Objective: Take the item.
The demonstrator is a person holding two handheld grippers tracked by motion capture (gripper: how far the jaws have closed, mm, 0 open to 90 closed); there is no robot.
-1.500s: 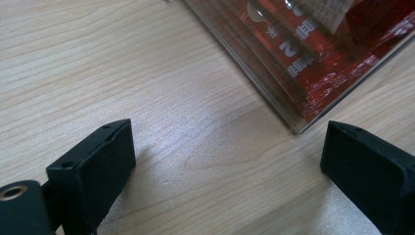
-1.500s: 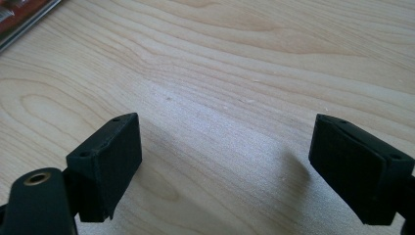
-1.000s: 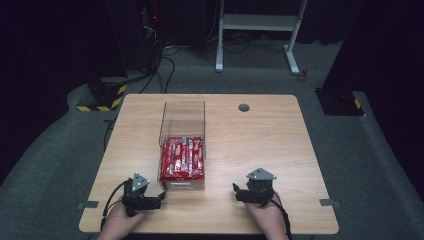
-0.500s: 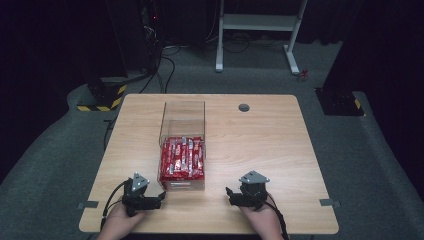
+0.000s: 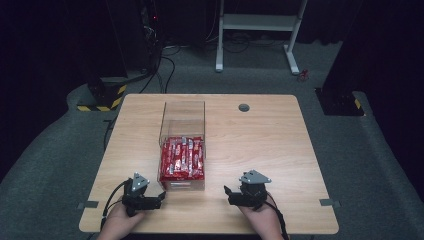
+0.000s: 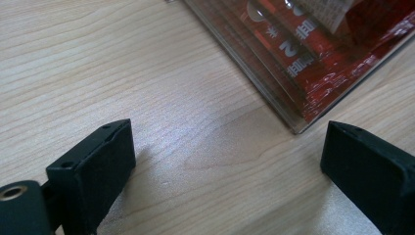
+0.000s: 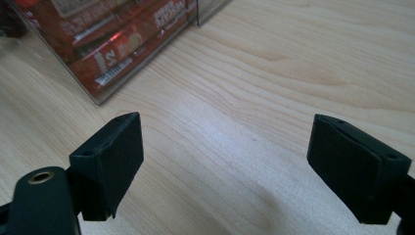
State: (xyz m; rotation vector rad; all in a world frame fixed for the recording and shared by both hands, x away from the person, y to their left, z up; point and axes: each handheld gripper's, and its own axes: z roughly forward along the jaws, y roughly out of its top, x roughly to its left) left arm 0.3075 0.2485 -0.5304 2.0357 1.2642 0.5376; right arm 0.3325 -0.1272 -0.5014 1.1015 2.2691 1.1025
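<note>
A clear plastic box stands on the wooden table, its near half packed with red snack packets. My left gripper rests near the front edge, just left of the box's near corner, and is open with nothing in it. In the left gripper view, the left gripper has its jaws wide apart over bare wood, and the box corner with red packets lies ahead to the right. My right gripper sits right of the box, open and empty. Seen from the right gripper, the box is ahead to the left.
A round cable hole sits near the table's far edge. The box's far half holds no packets. Behind the table stand a white desk frame and a yellow-and-black striped base. Grey carpet surrounds the table.
My right gripper has shifted a little to the left, toward the box, and turned its jaws that way. The left gripper and the box have stayed put.
</note>
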